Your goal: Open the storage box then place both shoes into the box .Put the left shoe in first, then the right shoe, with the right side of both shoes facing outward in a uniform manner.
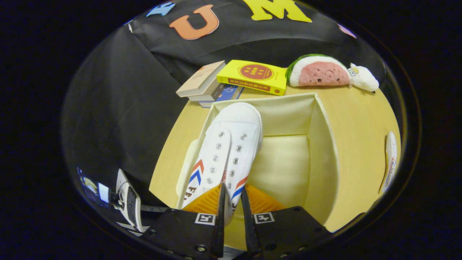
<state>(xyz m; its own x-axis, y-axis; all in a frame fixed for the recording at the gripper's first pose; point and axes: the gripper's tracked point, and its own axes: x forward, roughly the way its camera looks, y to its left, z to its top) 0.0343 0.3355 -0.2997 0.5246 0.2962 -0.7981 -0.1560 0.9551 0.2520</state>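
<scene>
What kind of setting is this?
Likely a staged recording booth, not a home: black cloth wall behind a light wooden table set with props, stacked books and a watermelon-slice plush. The gripper holds a white canvas shoe over an open cream storage box.

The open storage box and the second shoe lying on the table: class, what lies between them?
In the gripper view, only bare wooden table lies between the storage box wall and the second shoe.
</scene>
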